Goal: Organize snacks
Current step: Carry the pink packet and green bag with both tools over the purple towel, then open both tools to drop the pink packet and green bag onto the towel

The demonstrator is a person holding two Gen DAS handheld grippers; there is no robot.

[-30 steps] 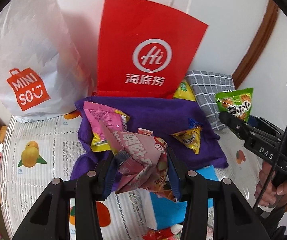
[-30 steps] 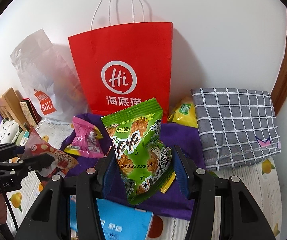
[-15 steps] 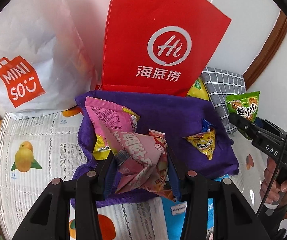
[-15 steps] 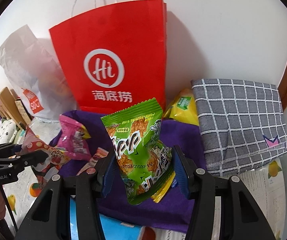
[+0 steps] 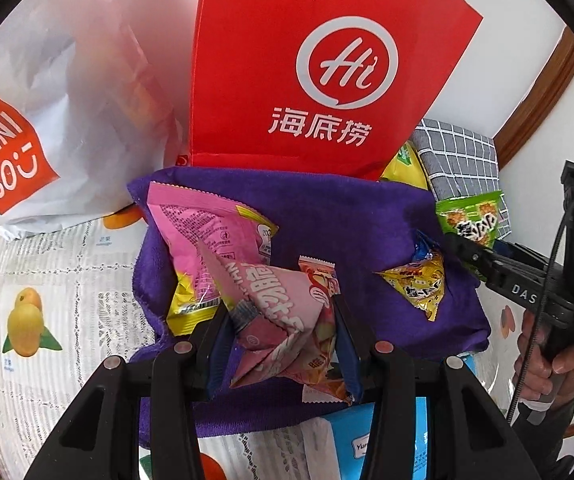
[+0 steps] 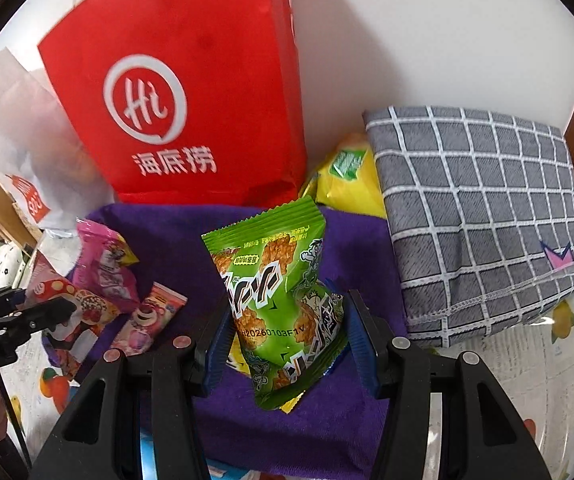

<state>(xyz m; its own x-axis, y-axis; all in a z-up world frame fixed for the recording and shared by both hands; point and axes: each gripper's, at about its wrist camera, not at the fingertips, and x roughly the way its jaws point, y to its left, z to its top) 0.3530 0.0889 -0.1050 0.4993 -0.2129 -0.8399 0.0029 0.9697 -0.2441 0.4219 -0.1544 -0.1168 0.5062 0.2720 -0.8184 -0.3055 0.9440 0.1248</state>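
The job looks partly done: three snacks lie on the purple cloth (image 5: pixel 327 216), while the left gripper (image 5: pixel 283 336) pinches a pink pack (image 5: pixel 283 304) at 6 o'clock and the right gripper (image 6: pixel 287 340) pinches a green pack (image 6: pixel 279 300), both not yet set down.

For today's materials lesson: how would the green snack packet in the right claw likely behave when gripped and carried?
The green snack packet probably crumples rather than staying stiff: its film is pinched and creased between the right claw. It looks puffed, so likely light for its size. The glossy wrapper may be slippery, and the contents could crush under a hard squeeze.
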